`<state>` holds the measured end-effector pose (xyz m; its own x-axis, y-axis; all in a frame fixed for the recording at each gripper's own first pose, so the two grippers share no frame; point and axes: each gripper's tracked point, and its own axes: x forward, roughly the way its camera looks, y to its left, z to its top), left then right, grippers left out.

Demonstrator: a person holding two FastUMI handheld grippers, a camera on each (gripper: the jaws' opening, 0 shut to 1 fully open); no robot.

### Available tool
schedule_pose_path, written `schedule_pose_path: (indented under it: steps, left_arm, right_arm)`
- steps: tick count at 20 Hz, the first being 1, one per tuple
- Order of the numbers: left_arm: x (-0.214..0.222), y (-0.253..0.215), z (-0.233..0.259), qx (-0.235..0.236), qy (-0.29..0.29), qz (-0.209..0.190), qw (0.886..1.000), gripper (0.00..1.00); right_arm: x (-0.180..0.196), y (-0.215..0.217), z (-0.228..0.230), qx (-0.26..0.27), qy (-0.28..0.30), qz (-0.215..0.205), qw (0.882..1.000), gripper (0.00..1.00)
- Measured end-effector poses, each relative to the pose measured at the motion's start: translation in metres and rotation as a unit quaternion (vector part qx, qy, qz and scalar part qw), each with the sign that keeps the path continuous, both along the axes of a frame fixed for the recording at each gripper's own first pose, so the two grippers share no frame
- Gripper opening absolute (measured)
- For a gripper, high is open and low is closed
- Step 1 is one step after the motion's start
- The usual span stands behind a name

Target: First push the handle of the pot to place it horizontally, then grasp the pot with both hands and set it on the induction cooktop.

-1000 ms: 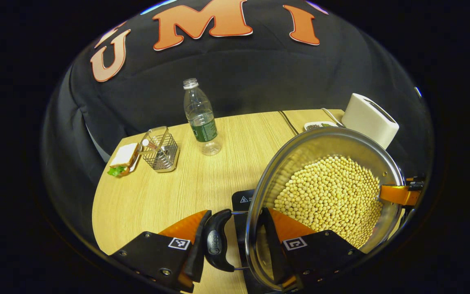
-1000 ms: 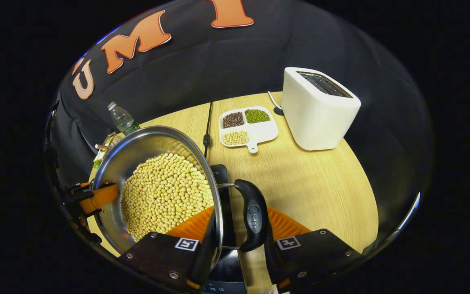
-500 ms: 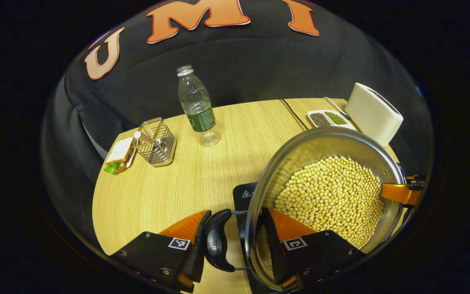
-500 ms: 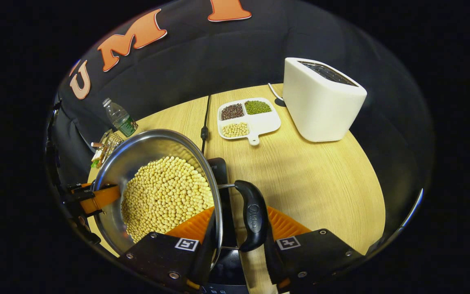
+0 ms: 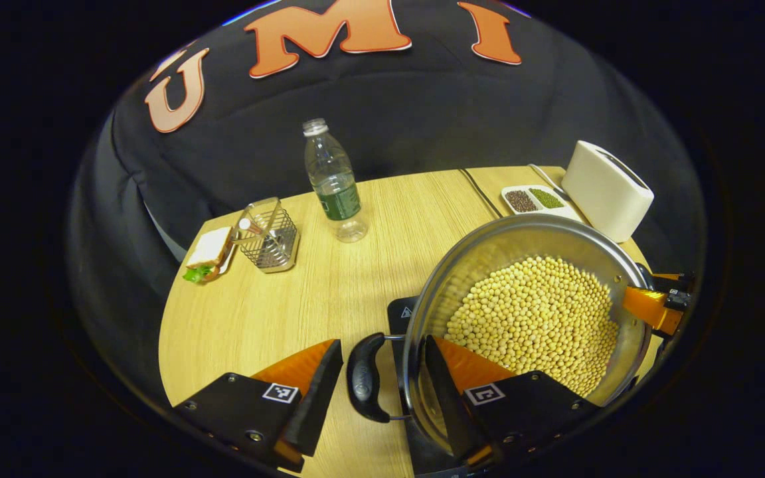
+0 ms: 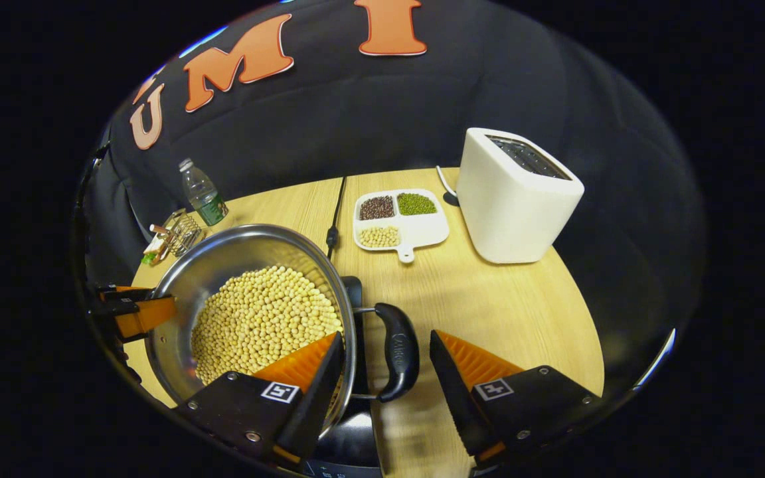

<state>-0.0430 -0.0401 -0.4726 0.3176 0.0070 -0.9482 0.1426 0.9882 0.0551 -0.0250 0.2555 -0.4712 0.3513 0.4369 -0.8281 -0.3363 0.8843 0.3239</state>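
1. Looking along the left gripper (image 5: 382, 372), its two fingers stand apart: one finger is outside the left handle (image 5: 364, 377) of the pot and does not touch it, the other reaches inside the pot wall. They press on nothing.
2. The right gripper (image 6: 386, 368) is in the same way: its fingers are spread, with the right handle (image 6: 398, 352) free in the gap between them and one finger over the rim.
3. The pot (image 5: 489, 255) sits on the induction cooktop (image 5: 401, 312), the dark plate that shows under it near the front edge of the table (image 5: 276, 299). I judge the placing is done and both grippers are letting go.
4. The pot is steel and filled with many yellow beans (image 5: 535, 318), so it is probably heavy, stiff and smooth. The polished wall looks slippery. The best places to hold are the two dark side handles, both at once, so the load stays level and the beans do not roll out.
5. Each handle hangs on thin wire, so it may swing. A hold on one side only would likely tilt the pot.
6. Farther on the table are a wire basket (image 5: 269, 236) and a sandwich (image 5: 208, 252) toward the left edge, and a water bottle (image 5: 335, 186) near the back edge.
7. A divided dish (image 6: 401, 216) and a white toaster (image 6: 515, 192) stand near the back right corner, well apart from the pot.
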Motion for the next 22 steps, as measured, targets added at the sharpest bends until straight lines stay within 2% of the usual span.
schedule_pose_path:
  steps: [2, 5, 8, 11, 14, 16, 19, 21, 22]
  left_arm:
    - [0.004, 0.007, 0.018, 0.000, -0.019, 0.007, 1.000, 0.78]
    - [0.012, 0.019, 0.054, 0.000, -0.055, 0.034, 0.998, 0.79]
    - [0.032, 0.038, 0.104, 0.000, -0.110, 0.071, 0.991, 0.79]
    - [0.052, 0.062, 0.172, 0.008, -0.183, 0.094, 0.978, 0.79]
    - [0.070, 0.095, 0.245, 0.022, -0.264, 0.116, 0.957, 0.78]
    - [0.073, 0.117, 0.295, 0.025, -0.308, 0.140, 0.941, 0.78]
    - [0.079, 0.143, 0.368, 0.035, -0.386, 0.164, 0.907, 0.77]
    - [0.088, 0.144, 0.411, 0.009, -0.438, 0.169, 0.883, 0.77]
    - [0.088, 0.141, 0.431, -0.008, -0.457, 0.170, 0.873, 0.73]
  right_arm:
    - [0.006, -0.008, 0.013, -0.001, -0.029, 0.003, 1.000, 0.86]
    - [0.025, -0.015, 0.052, -0.002, -0.102, 0.006, 0.995, 0.89]
    - [0.038, -0.005, 0.113, 0.041, -0.165, 0.007, 0.985, 0.89]
    - [0.048, 0.007, 0.177, 0.089, -0.224, 0.012, 0.970, 0.89]
    - [0.054, 0.003, 0.241, 0.113, -0.290, 0.011, 0.950, 0.90]
    - [0.051, -0.003, 0.277, 0.130, -0.312, 0.003, 0.941, 0.91]
    - [0.045, -0.013, 0.325, 0.169, -0.340, -0.015, 0.925, 0.91]
    - [0.041, -0.025, 0.356, 0.190, -0.367, -0.026, 0.910, 0.96]
    - [0.040, -0.030, 0.368, 0.192, -0.378, -0.031, 0.905, 0.96]
